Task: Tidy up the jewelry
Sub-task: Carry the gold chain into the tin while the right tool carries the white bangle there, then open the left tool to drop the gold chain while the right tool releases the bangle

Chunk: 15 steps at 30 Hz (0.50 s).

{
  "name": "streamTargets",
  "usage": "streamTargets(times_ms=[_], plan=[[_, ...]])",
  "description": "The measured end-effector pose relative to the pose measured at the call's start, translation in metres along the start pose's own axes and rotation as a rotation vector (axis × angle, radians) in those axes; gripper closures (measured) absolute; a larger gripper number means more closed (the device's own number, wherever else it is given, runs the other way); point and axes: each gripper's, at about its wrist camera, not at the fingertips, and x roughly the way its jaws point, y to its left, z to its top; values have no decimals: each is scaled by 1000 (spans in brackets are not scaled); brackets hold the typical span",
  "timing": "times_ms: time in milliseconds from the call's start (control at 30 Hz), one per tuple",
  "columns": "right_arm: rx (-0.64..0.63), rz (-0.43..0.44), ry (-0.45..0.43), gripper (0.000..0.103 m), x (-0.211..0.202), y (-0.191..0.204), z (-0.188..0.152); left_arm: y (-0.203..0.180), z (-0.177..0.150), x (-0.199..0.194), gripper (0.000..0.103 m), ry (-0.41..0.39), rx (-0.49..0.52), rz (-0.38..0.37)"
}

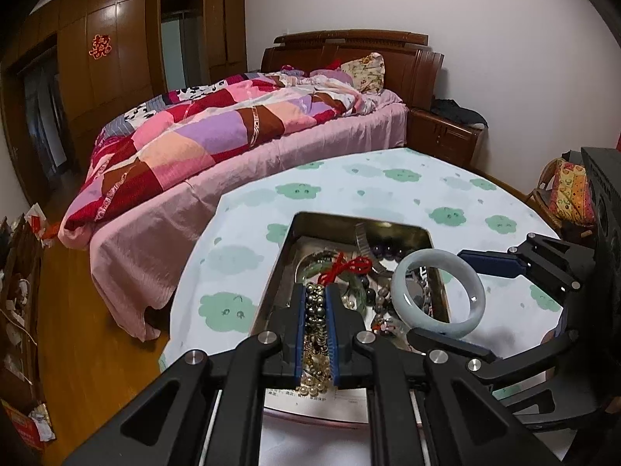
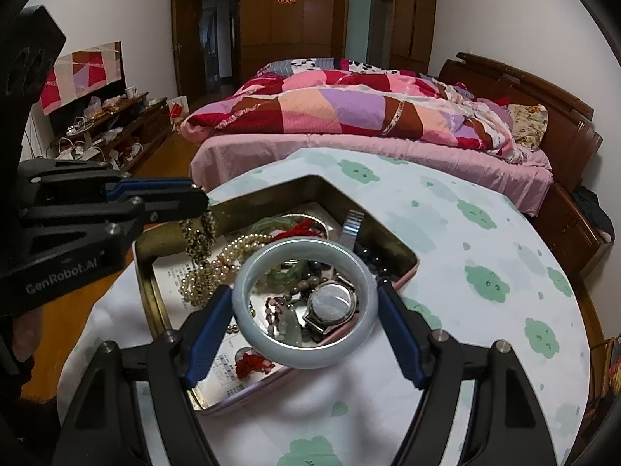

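My left tool [image 1: 315, 299] pinches one bead strand [image 1: 315, 312] over the tin [image 2: 392, 246]. My right tool [image 2: 304, 306], spread wide, grips one bangle [image 2: 248, 303] above the tin's near edge; bare worktop [image 2: 485, 310] lies beyond.

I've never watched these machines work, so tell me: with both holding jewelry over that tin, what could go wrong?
The pale bangle is gripped only at its smooth outer sides by the right gripper; it might slip and drop onto the watch below. The bead strand in the left gripper dangles into the tin, so lifting may snag the pearls.
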Motion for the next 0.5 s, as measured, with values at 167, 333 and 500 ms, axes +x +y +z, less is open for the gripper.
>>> streamTargets(times_ms=[167,333,500], plan=[[-17,5,20,26,7,4,-2,1,-8,11,94,31,-6,-4],[-18,6,34,26,13,5,-4,2,-15,20,94,56,-17,-4],[-29,3,46,26,17,7,-5,3,-20,27,94,81,-25,-1]])
